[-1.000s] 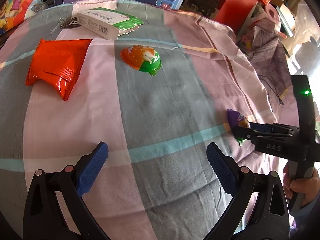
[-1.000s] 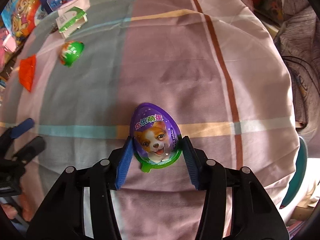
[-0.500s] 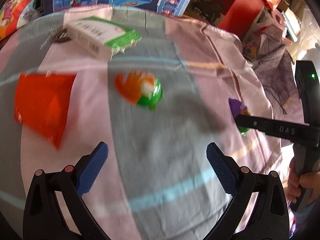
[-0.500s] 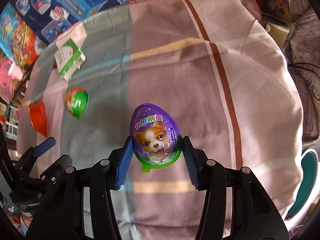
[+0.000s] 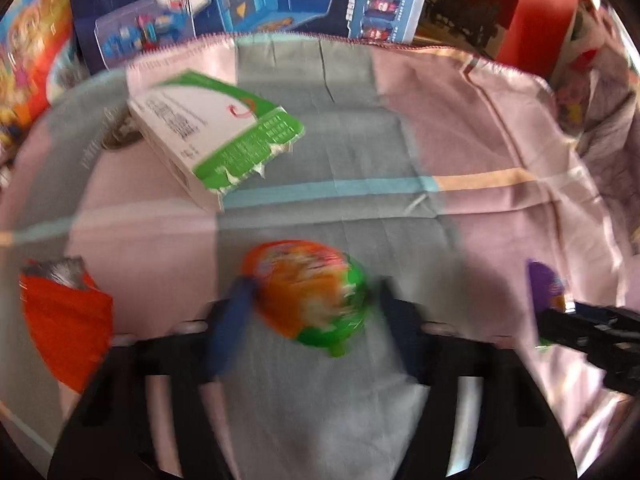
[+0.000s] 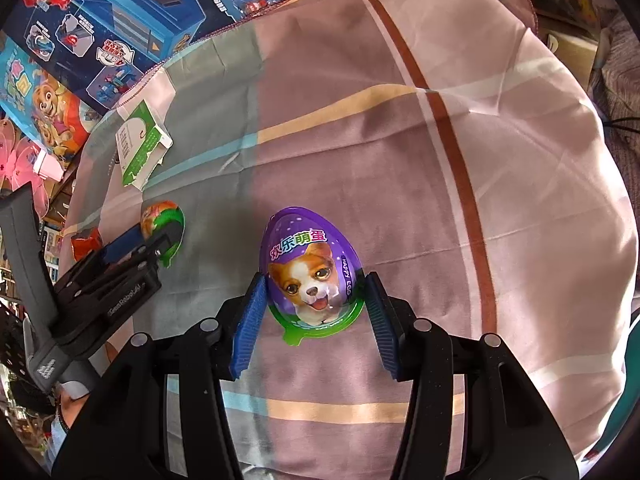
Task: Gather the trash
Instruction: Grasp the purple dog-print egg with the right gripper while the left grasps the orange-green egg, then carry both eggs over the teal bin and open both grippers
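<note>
Purple and orange: I count two toy eggs. My right gripper has its jaws clamped on the purple egg. My left gripper frames the orange egg on the checked cloth; blur hides whether its jaws touch it. One torn carton and one red wrapper lie nearby.

Bright daylight, soft shadows; left wrist view motion-blurred, right wrist view sharp, both fisheye-bent at edges
</note>
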Available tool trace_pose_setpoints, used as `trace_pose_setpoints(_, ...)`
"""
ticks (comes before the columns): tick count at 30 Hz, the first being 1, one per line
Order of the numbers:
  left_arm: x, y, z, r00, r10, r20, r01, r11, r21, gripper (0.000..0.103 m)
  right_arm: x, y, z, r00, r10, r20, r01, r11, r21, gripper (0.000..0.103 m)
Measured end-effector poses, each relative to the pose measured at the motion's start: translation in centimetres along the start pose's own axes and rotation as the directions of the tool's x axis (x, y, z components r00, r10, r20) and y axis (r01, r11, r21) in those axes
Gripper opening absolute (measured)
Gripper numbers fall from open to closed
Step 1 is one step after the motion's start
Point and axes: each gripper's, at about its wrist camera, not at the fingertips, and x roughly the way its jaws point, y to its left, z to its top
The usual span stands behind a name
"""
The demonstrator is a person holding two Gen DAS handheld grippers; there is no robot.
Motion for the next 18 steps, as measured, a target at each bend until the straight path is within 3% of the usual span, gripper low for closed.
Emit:
trace_pose_setpoints(7,-2.3,-0.6,-1.2,0.998,-0.063,0.006,0.063,0.998,0.005,0.057,-1.4,-2.2,-1.4,0.999,0.031,0.014,-0.031,0.999,0.033,0.048)
trace_pose_setpoints(18,-6.7,-7.5,-4.8,0.988,-0.151,-0.011,0.151,0.978,0.145,0.057,-6.1,-7.2,-6.8,0.998,0.023,0.061,-0.03,0.993,0.117,0.048)
